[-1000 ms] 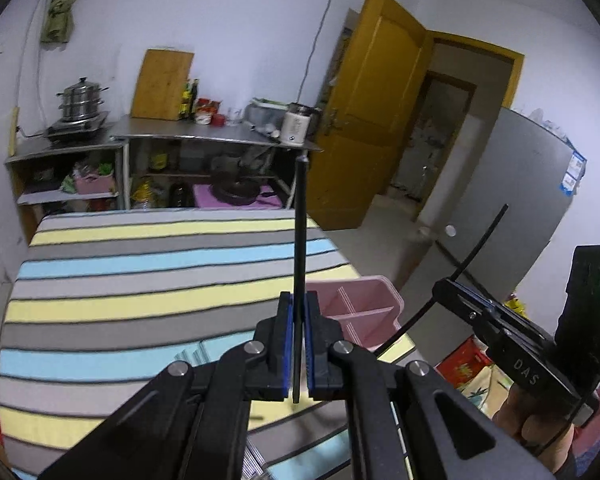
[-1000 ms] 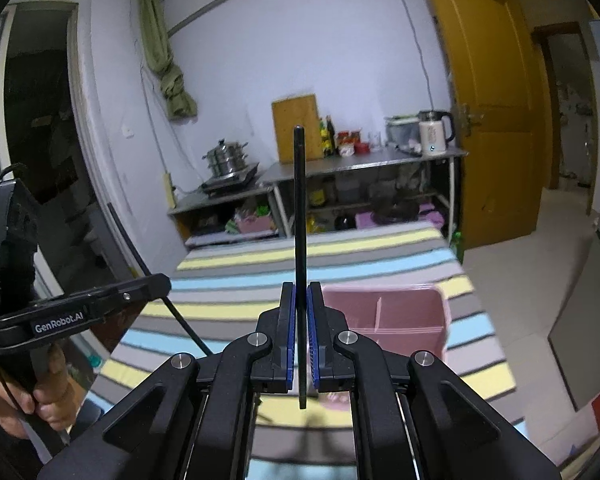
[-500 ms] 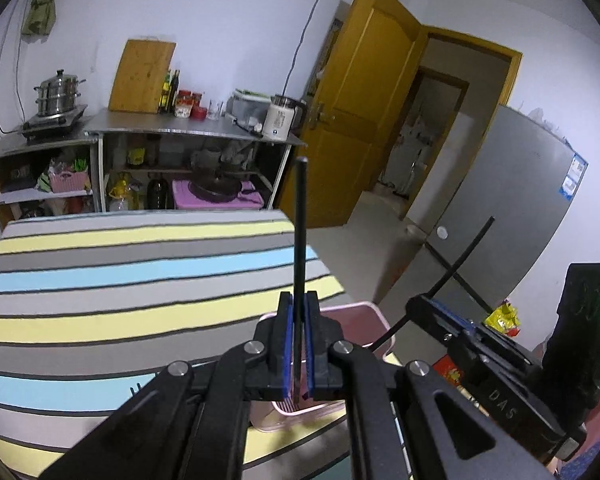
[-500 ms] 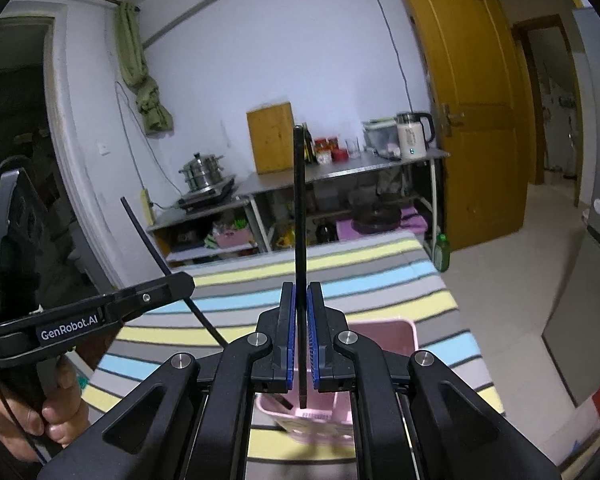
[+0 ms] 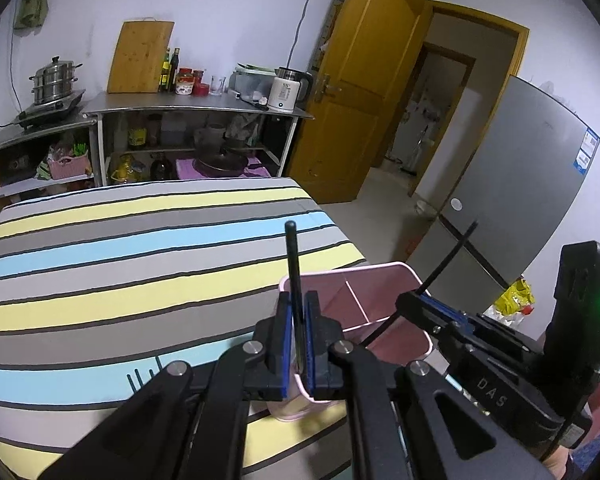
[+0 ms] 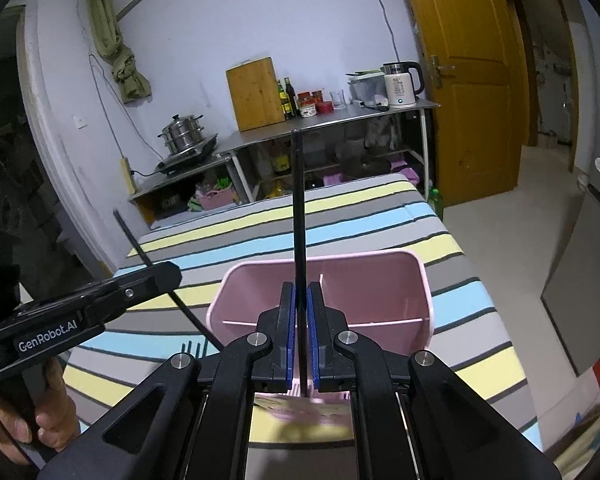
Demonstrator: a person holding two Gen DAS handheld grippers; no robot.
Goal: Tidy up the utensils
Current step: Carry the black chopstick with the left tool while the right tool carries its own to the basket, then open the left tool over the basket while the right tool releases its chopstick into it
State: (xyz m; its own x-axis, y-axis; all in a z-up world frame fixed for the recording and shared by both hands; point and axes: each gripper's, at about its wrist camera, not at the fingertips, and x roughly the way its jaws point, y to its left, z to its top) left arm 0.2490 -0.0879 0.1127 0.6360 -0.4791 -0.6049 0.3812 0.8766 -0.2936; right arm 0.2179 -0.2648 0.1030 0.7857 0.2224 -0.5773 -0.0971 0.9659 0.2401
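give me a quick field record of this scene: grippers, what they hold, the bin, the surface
left gripper: shut on black utensil, held upright over the bin's near-left corner
right gripper: shut on second black utensil, upright over the bin
bin: pink utensil holder, open top, inner dividers, no utensils seen inside
surface: striped tablecloth
loose item: black fork lying left of the bin

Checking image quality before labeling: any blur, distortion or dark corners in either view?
Left wrist view: sharp, fisheye bends the door, corners vignetted black. Right wrist view: same bending and vignette, with smeared blur under the pink caddy between the finger bases.
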